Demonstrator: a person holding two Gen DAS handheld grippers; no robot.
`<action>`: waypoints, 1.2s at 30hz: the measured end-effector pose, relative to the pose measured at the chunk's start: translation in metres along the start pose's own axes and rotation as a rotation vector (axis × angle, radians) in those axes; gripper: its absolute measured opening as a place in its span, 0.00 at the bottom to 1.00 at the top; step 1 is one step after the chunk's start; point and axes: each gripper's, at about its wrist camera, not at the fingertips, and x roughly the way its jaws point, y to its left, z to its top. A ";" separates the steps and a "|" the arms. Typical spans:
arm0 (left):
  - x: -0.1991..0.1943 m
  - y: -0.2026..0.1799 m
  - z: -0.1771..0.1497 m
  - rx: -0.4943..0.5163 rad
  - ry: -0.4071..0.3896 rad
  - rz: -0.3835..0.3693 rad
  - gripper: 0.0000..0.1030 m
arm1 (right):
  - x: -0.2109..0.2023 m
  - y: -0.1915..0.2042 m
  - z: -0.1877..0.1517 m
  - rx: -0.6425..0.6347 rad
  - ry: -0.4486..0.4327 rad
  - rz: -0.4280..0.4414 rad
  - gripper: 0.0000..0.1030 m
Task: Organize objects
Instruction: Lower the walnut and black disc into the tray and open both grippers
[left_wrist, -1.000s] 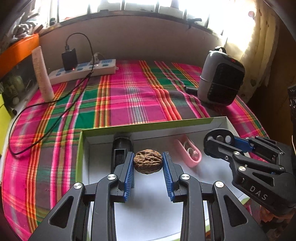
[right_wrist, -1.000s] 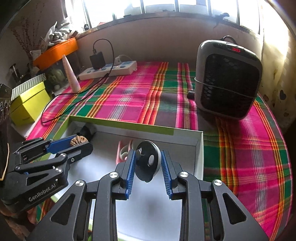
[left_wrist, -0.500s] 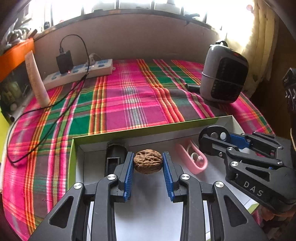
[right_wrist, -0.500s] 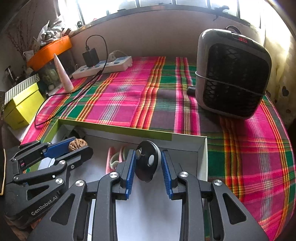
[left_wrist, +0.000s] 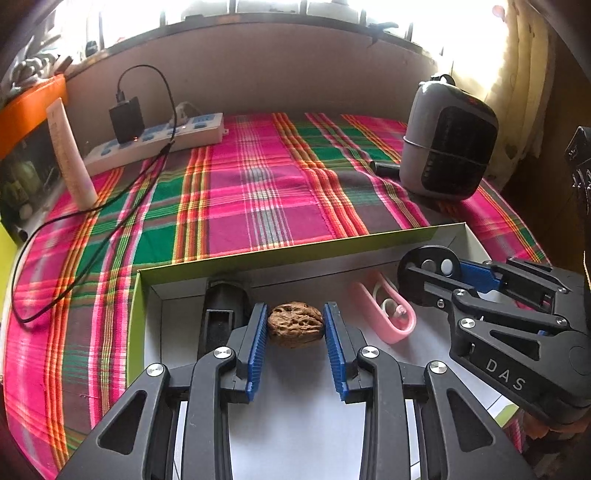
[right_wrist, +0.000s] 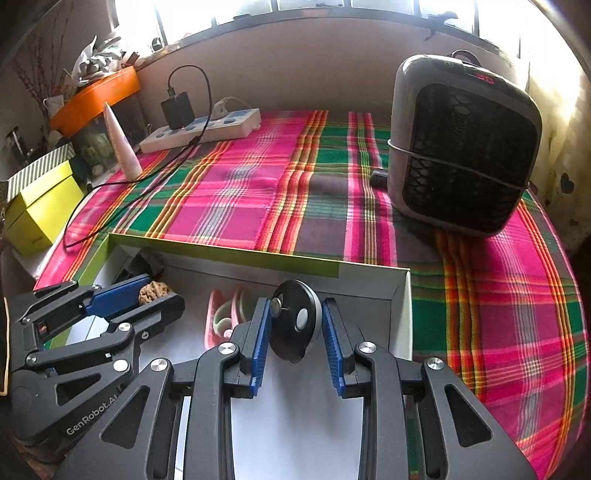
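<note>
Left wrist: left gripper (left_wrist: 294, 325) clamps walnut (left_wrist: 294, 324); right gripper (right_wrist: 295, 325) clamps disc (right_wrist: 295, 320), perhaps tape measure.

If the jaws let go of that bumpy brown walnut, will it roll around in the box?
Probably a little. The wrinkled brown walnut is rounded, so it could wobble or roll on the smooth white floor of the green-rimmed box. Its bumpy shell likely helps the left gripper hold it between the ridged blue pads. It looks hard and stiff, so it shouldn't squash.
</note>
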 end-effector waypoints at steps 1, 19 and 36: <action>0.000 0.000 0.000 0.001 0.000 0.001 0.28 | 0.000 0.000 0.000 0.001 0.000 -0.001 0.28; -0.002 0.002 -0.002 -0.003 0.000 0.009 0.37 | -0.001 0.003 0.000 0.007 -0.003 -0.004 0.39; -0.024 0.000 -0.008 -0.004 -0.036 0.031 0.40 | -0.018 0.004 -0.007 0.016 -0.038 -0.001 0.39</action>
